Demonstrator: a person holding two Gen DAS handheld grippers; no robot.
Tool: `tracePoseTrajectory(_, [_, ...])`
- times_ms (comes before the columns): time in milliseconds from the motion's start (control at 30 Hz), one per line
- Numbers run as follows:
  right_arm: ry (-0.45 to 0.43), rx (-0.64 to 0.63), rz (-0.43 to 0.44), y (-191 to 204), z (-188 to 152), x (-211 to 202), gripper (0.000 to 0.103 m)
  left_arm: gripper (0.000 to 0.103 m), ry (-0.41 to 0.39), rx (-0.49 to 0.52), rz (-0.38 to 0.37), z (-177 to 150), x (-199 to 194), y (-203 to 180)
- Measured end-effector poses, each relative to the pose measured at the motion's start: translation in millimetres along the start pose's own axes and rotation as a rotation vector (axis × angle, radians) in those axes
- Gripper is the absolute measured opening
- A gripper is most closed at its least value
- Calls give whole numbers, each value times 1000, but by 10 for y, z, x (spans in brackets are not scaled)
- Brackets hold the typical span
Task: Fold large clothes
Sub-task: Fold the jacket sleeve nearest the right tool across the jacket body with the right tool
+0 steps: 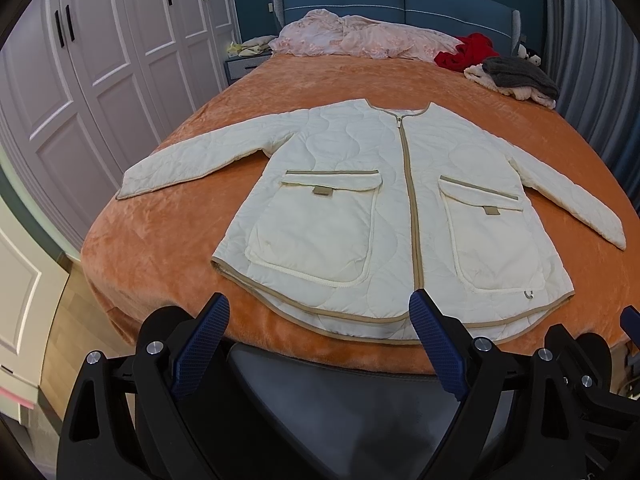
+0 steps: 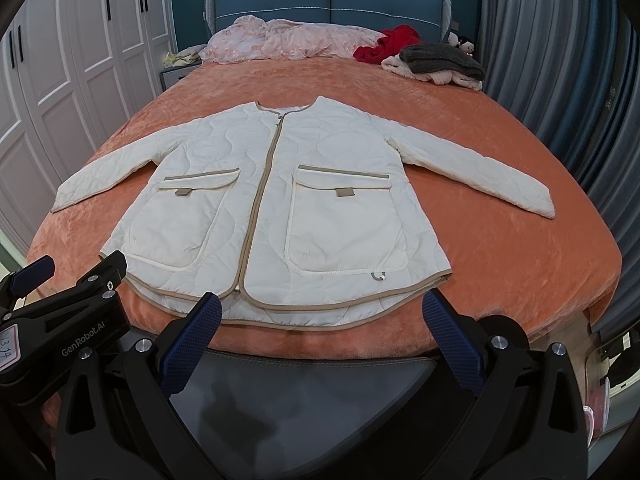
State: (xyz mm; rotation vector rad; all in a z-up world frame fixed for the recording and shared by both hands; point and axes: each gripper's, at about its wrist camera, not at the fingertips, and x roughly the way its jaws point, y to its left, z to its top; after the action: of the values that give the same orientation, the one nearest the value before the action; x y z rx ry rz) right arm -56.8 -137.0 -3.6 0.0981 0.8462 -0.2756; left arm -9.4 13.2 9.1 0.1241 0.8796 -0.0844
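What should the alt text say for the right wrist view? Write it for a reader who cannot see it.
A cream quilted jacket lies flat and zipped, sleeves spread, on an orange bedspread. The open right gripper hovers at its hem, touching nothing, with the left gripper beside it. Bedding and clothes are piled near a blue headboard.
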Motion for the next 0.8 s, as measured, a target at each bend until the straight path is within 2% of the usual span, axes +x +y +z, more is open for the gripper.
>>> tracePoseTrajectory(167, [12, 37, 3, -169, 8, 203, 98, 88, -3, -12, 8, 33, 65, 62])
tracePoseTrajectory(333, [-6, 136, -30, -649, 159, 425, 98, 88, 3, -45, 34, 169, 271, 134])
tracePoseTrajectory(667, [-55, 446, -128, -2411, 707, 1273, 98, 88, 22, -44, 129, 529, 815, 152])
tracePoseTrajectory(800, [-79, 566, -182, -3147, 830, 1660, 98, 88, 26, -74, 150, 647, 1034, 165])
